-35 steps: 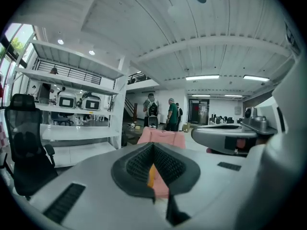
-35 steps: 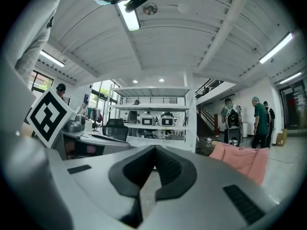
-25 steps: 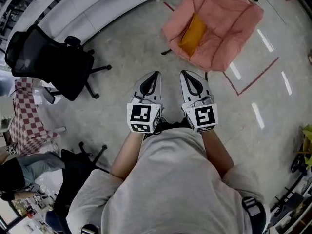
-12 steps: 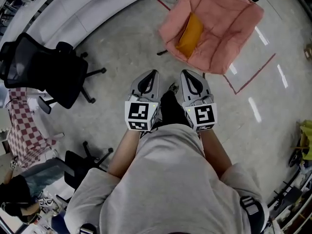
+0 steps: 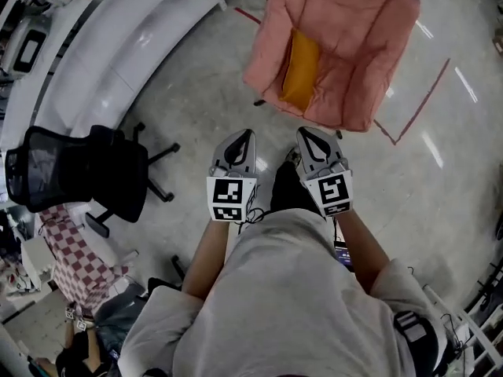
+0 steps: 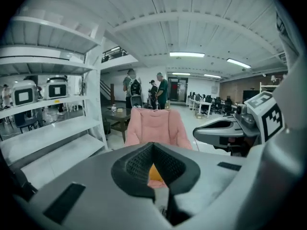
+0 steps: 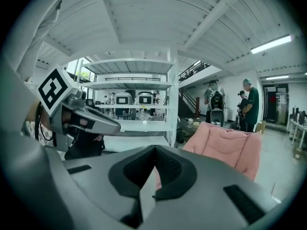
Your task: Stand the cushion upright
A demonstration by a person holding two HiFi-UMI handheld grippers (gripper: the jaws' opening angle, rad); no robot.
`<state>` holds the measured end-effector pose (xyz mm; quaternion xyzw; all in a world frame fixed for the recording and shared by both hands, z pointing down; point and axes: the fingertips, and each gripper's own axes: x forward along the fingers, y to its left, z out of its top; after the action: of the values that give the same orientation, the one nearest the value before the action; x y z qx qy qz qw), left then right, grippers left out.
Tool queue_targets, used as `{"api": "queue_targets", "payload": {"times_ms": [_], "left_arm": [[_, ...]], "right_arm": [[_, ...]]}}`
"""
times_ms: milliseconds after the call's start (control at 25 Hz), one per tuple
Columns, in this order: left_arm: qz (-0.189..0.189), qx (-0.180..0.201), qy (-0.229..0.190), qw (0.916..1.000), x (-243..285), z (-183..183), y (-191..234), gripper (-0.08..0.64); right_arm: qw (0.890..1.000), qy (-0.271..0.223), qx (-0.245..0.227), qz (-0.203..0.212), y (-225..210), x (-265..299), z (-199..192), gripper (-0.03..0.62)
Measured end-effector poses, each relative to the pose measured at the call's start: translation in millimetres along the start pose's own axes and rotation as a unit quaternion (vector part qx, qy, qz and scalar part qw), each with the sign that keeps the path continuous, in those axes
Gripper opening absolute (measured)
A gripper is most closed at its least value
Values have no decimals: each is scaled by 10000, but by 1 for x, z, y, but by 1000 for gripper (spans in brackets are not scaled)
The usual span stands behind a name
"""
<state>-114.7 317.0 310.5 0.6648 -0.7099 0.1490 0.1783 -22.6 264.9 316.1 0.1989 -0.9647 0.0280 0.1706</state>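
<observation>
Left gripper (image 5: 236, 144) and right gripper (image 5: 314, 142) side by side — jaws closed, empty.

This is a large open lab or office hall. Left of the pink armchair (image 5: 338, 45) stand white shelves (image 6: 53, 128) with boxy machines (image 6: 24, 94) and a black office chair (image 5: 78, 171). Behind it, people (image 6: 160, 90) stand near rows of desks (image 6: 206, 104) under ceiling strip lights (image 6: 187, 54). To its right, red tape (image 5: 416, 104) marks the polished floor (image 5: 204, 93).
</observation>
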Motion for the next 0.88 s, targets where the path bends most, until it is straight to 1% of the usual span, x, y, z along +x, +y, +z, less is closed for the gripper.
{"api": "queue_targets", "payload": {"times_ms": [120, 240, 360, 440, 520, 640, 680, 880], "left_arm": [[-323, 110, 471, 9983, 57, 0, -5, 12], [-678, 274, 878, 9934, 112, 0, -15, 12], [-833, 455, 1158, 9887, 154, -10, -18, 12], [-897, 620, 1361, 9847, 182, -22, -17, 12], [-1025, 729, 1678, 9778, 210, -42, -19, 12], [-1204, 742, 2106, 9673, 254, -78, -20, 12], [-1229, 805, 2205, 9643, 269, -90, -18, 12], [-1321, 1367, 2697, 9440, 337, -155, -12, 12]], "right_arm": [[9993, 323, 134, -136, -47, 25, -22, 8], [9964, 723, 271, -361, -98, 41, -58, 8], [9917, 1091, 444, -515, -139, 50, -97, 8], [9891, 1311, 401, -546, -162, 60, -119, 8], [9861, 1521, 380, -555, -177, 70, -142, 8], [9818, 1738, 512, -563, -192, 89, -179, 8], [9808, 1776, 560, -575, -197, 97, -190, 8], [9746, 1947, 860, -703, -212, 136, -251, 8]]}}
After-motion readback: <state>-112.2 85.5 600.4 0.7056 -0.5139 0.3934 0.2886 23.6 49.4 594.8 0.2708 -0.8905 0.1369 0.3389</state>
